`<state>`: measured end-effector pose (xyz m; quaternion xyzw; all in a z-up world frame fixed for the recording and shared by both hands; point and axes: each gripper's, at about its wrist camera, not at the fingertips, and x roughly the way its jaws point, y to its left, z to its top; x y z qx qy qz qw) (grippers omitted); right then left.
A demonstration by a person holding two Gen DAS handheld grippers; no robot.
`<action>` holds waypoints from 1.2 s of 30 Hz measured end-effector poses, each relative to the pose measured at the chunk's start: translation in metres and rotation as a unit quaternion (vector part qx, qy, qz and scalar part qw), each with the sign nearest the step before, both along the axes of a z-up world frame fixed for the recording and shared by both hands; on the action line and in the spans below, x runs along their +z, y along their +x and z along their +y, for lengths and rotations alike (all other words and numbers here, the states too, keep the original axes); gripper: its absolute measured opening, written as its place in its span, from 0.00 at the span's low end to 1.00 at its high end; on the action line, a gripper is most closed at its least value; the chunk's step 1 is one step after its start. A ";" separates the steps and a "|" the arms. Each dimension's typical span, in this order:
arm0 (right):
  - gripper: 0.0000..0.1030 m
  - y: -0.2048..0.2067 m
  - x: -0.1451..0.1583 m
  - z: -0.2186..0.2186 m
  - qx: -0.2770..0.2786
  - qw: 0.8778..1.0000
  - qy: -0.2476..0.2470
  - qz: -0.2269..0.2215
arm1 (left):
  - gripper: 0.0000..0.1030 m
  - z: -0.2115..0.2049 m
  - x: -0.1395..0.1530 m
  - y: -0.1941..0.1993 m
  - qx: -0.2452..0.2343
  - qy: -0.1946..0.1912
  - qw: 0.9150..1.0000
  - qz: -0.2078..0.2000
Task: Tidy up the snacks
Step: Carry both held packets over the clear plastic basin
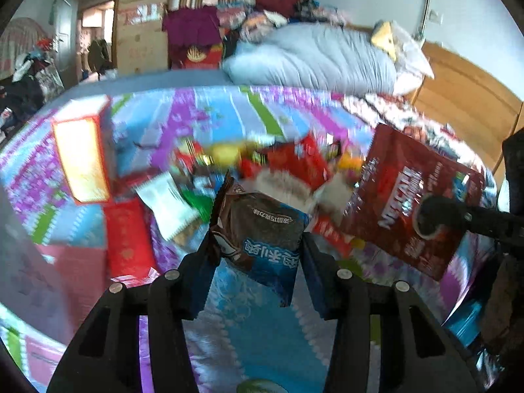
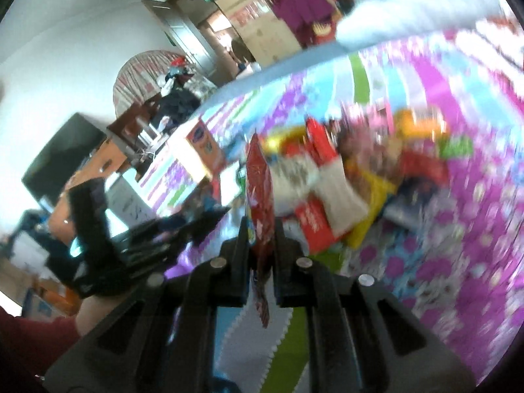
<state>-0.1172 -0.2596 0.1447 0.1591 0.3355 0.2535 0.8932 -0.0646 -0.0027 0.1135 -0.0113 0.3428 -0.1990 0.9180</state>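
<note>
My left gripper [image 1: 257,249] is shut on a brown and blue snack packet [image 1: 262,229] and holds it above the bed. My right gripper [image 2: 260,239] is shut on a dark red pouch [image 2: 260,190], seen edge-on here; the same red pouch [image 1: 409,203] shows flat at the right of the left wrist view, with the right gripper's fingertip [image 1: 432,216] on it. A pile of mixed snack packets [image 1: 285,163] lies on the patterned bedspread beyond both grippers; the pile also shows in the right wrist view [image 2: 330,190]. An orange and white box [image 1: 82,154] stands at the left.
A red box [image 1: 127,235] lies below the orange box. A folded grey quilt [image 1: 314,55] and heaped clothes lie at the far side of the bed. A wooden headboard [image 1: 468,104] is at the right. Cardboard boxes [image 1: 140,32] stand beyond the bed. The left gripper [image 2: 137,239] shows in the right wrist view.
</note>
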 end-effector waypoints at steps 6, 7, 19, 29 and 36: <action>0.11 0.011 0.064 0.042 0.021 0.997 -0.021 -0.068 | 0.50 0.040 0.078 -0.014 0.043 -0.018 0.997 -0.061; 0.11 0.014 0.071 0.055 0.025 0.997 -0.023 -0.074 | 0.50 0.049 0.088 -0.016 0.052 -0.019 0.996 -0.068; 0.11 0.026 0.163 0.219 0.159 0.975 -0.021 -0.151 | 0.50 0.238 0.155 -0.042 0.247 0.007 0.964 -0.100; 0.11 0.033 0.151 0.389 0.289 0.950 -0.041 -0.108 | 0.49 0.381 0.111 -0.052 0.372 0.022 0.928 -0.015; 0.11 0.036 0.118 0.457 0.326 0.940 -0.070 -0.064 | 0.49 0.413 0.066 -0.046 0.401 0.017 0.915 0.043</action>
